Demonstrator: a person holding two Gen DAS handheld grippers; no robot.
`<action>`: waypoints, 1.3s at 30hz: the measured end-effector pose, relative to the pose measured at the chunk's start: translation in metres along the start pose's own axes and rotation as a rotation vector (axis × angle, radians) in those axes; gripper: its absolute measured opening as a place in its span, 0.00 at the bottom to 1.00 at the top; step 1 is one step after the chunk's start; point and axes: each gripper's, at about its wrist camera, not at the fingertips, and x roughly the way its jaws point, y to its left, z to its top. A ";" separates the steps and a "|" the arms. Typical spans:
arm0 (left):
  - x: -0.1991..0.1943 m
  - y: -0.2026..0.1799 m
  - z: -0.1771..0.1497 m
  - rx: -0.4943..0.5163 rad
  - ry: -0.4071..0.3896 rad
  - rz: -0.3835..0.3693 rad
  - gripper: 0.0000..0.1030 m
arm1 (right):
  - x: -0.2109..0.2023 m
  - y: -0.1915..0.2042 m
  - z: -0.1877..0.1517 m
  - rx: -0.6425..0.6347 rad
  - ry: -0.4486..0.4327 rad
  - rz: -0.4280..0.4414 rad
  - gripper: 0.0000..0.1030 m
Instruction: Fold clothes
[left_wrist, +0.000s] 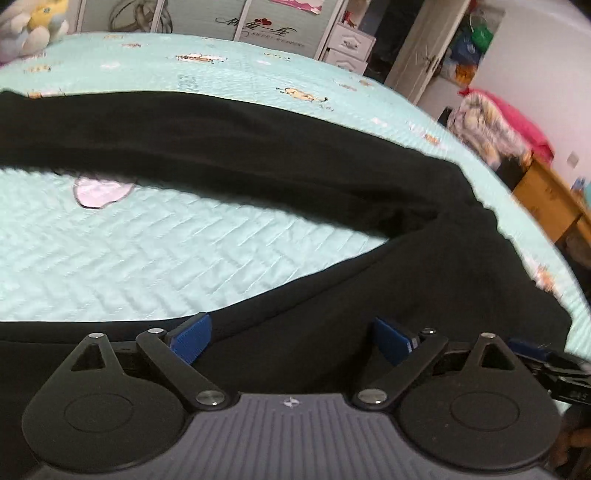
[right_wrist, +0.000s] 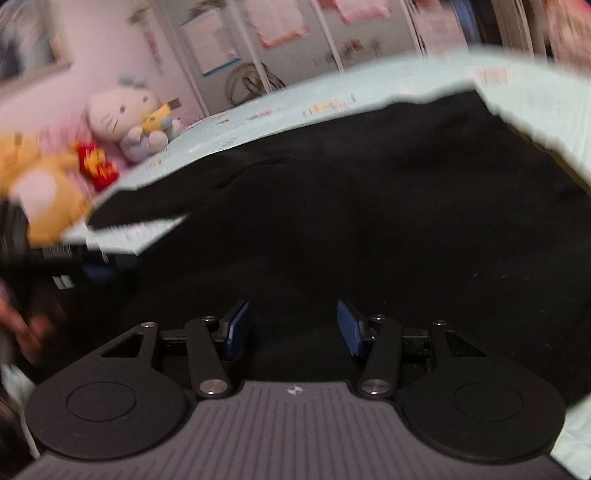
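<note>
Black trousers (left_wrist: 258, 147) lie spread on a pale turquoise quilted bed (left_wrist: 147, 251). One leg runs across the far side and the other passes under my left gripper (left_wrist: 291, 341), which is open just above the cloth with its blue pads (left_wrist: 192, 341) apart. In the right wrist view the same black garment (right_wrist: 369, 203) fills the middle. My right gripper (right_wrist: 291, 328) is open over it, with its blue pads (right_wrist: 349, 326) apart and nothing between them.
Plush toys (right_wrist: 125, 118) sit at the head of the bed, one also in the left wrist view (left_wrist: 29, 29). White wardrobes (left_wrist: 258, 18) and drawers (left_wrist: 351, 44) stand behind. A wooden desk (left_wrist: 546, 199) with a clothes pile (left_wrist: 491, 129) stands right of the bed.
</note>
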 end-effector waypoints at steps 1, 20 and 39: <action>-0.003 0.001 -0.006 0.025 0.008 0.011 0.90 | 0.003 0.009 -0.005 -0.040 0.028 -0.022 0.51; 0.087 -0.006 0.058 -0.026 0.111 -0.373 0.74 | 0.039 0.030 -0.005 0.057 0.061 0.166 0.07; 0.091 -0.014 0.056 0.083 0.049 -0.339 0.11 | 0.027 0.008 -0.026 0.197 0.021 0.236 0.00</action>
